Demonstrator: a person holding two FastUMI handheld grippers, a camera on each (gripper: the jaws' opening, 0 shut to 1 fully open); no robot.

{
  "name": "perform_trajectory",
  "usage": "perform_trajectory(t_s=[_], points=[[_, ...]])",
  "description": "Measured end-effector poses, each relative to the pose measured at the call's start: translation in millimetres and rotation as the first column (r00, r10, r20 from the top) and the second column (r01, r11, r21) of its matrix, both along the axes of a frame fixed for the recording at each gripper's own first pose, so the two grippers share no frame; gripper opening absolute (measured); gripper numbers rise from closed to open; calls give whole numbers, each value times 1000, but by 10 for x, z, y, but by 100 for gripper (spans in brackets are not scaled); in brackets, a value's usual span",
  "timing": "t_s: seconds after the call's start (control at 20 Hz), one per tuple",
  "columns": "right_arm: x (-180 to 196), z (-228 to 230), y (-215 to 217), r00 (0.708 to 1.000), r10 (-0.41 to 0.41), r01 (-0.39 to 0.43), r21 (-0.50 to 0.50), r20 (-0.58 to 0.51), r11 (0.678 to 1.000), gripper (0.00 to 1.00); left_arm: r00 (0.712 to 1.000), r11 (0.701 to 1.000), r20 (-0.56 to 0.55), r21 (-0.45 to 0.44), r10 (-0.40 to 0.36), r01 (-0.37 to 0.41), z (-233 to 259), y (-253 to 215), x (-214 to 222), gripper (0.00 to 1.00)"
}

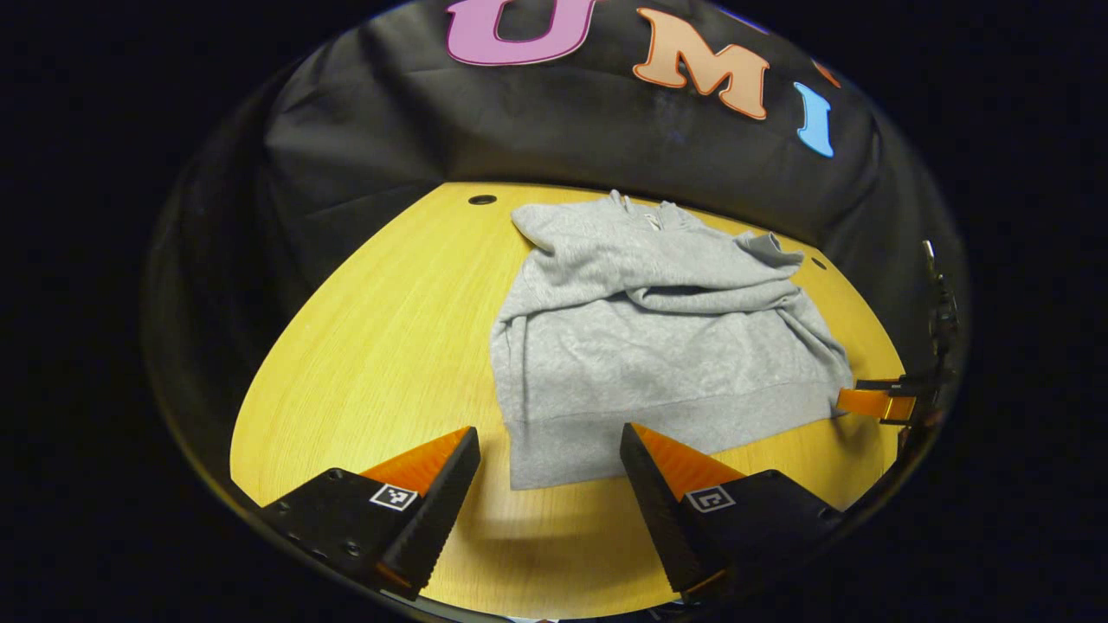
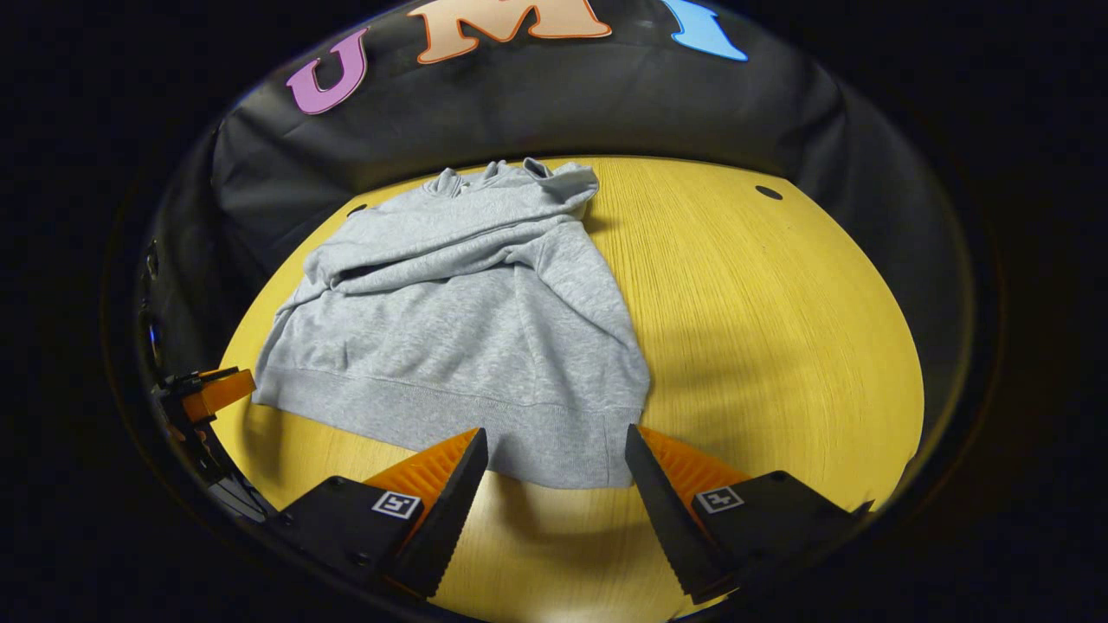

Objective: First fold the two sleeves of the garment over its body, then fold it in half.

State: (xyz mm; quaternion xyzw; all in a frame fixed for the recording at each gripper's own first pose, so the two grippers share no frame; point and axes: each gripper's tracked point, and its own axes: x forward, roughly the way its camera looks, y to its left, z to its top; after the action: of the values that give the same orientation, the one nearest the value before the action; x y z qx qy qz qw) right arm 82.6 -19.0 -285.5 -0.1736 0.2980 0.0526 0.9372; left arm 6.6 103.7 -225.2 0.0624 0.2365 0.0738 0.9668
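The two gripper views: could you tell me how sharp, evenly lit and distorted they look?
Left gripper view: the grey garment is sharp, the table edge bows from fisheye, and a soft shadow lies under the open left gripper. Right gripper view: equally sharp, shadows fall beside the garment and beneath the open right gripper.

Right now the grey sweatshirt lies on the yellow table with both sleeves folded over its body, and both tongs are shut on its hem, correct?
Not quite: both tongs are open above the hem, gripping nothing. The left gripper view shows the left tongs apart, the right gripper view the right tongs. The sweatshirt, sleeves and table are as you say.
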Motion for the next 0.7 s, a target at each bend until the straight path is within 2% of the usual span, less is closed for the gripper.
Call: perform_trajectory(t_s=[0.1, 0.2, 0.25, 0.35, 0.45, 0.55, 0.65, 0.7], points=[[8, -15, 3, 1000, -6, 6, -9, 14, 1000, 99, 1000, 1000, 2, -12, -10, 10, -44, -59, 36, 96], [12, -35, 9, 1000, -8, 9, -29, 27, 1000, 96, 1000, 1000, 5, -16, -4, 4, -87, -83, 93, 96], [10, -45, 3, 999, -3, 5, -47, 33, 999, 99, 1000, 1000, 2, -19, -1, 1, -125, -91, 118, 96], [19, -55, 21, 999, -2, 5, -78, 49, 997, 99, 1000, 1000, 0, -11, 9, -9, -173, -101, 135, 96], [10, -65, 32, 998, -13, 17, -66, 59, 998, 96, 1000, 1000, -7, 10, 9, -9, -222, -109, 129, 97], [30, -90, 10, 998, -24, 27, -55, 60, 998, 98, 1000, 999, -10, 33, 13, -12, -247, -99, 128, 97], [16, -75, 20, 998, -14, 17, -63, 56, 998, 96, 1000, 999, 9, 40, 17, -18, -256, -113, 138, 98], [12, -78, 23, 998, -13, 16, -62, 57, 998, 88, 1000, 999, 18, 39, 22, -23, -253, -116, 133, 98]])
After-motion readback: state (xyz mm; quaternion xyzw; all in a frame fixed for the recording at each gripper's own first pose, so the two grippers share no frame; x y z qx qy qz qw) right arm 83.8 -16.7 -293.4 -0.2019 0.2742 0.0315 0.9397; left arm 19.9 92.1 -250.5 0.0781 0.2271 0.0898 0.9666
